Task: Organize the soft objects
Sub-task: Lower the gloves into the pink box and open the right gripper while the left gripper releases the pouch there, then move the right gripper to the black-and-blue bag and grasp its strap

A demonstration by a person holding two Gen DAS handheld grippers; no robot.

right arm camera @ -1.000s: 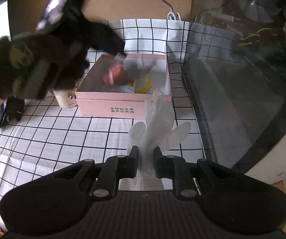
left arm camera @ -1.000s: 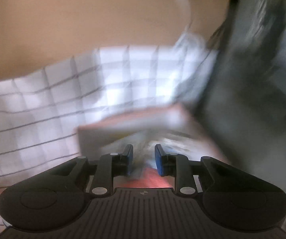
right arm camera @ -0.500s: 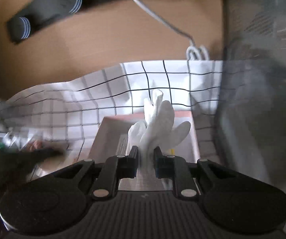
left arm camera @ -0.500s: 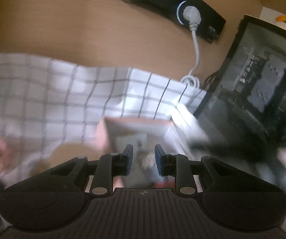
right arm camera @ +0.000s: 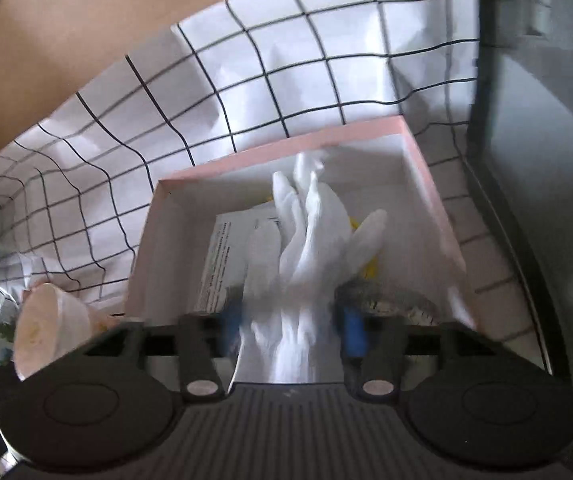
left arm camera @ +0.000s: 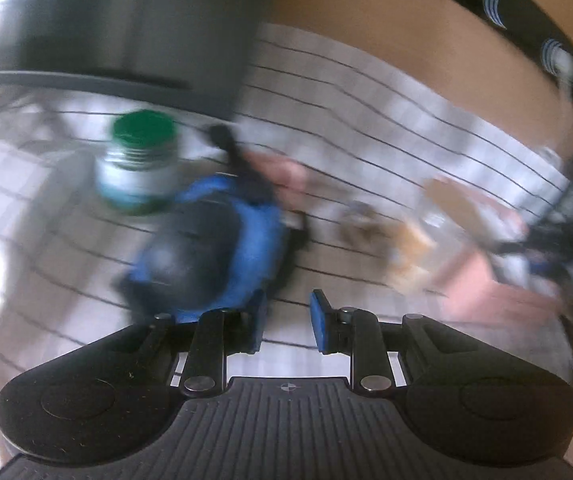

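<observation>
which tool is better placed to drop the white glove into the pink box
Right. The right tool is over the open pink box with the white glove between its spread, blurred fingers, hanging into the box. The left tool is open, empty, near a blue and black object.

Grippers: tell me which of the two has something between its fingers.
The right gripper: the white glove hangs between its spread fingers over the pink box. The left gripper has only checked cloth showing in its gap.
</observation>
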